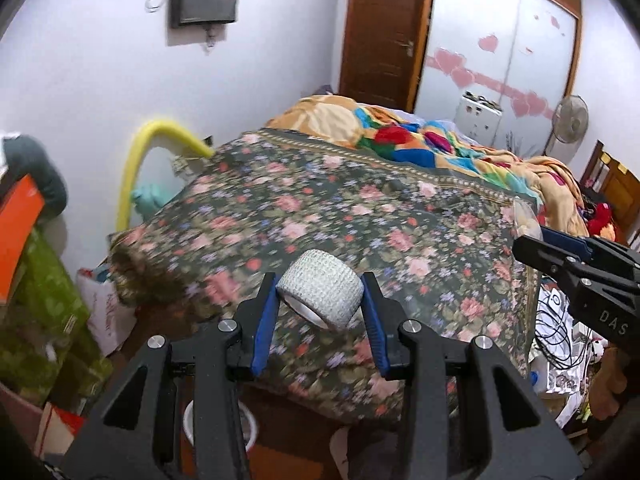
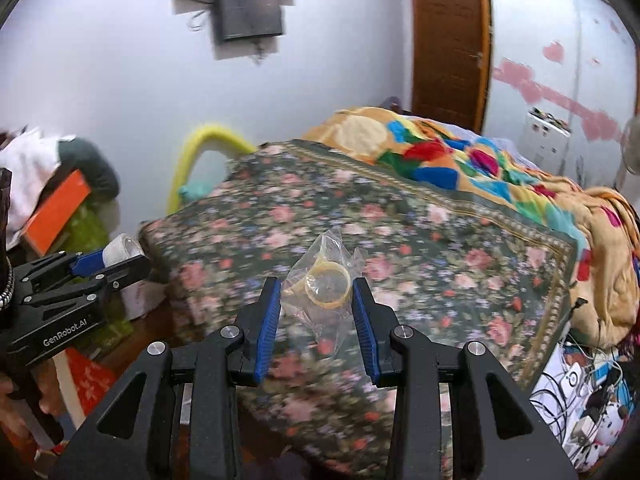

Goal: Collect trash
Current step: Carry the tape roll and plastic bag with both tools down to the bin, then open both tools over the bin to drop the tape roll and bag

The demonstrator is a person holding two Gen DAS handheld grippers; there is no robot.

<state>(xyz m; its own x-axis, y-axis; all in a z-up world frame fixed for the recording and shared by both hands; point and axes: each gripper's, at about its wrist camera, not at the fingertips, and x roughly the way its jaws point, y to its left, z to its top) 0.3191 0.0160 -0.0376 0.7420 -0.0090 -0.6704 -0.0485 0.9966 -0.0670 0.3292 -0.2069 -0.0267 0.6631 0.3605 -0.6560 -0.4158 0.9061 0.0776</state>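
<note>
My left gripper [image 1: 320,300] is shut on a white roll of bandage tape [image 1: 320,294] and holds it above the near corner of the floral bedspread [image 1: 320,208]. It also shows at the left of the right wrist view [image 2: 116,258], with the roll [image 2: 120,248] between its jaws. My right gripper [image 2: 316,292] is shut on a clear plastic bag holding a yellowish tape ring [image 2: 326,284], also above the bedspread [image 2: 360,232]. The right gripper shows at the right edge of the left wrist view [image 1: 532,236], with clear plastic [image 1: 526,220] at its tip.
A colourful quilt [image 1: 420,136] lies at the far end of the bed. A yellow foam tube [image 1: 136,168] stands by the wall. Green and orange boxes [image 1: 36,264] are stacked at the left. Cables and clutter [image 2: 588,392] lie at the right. A white bowl [image 1: 248,428] sits below the left gripper.
</note>
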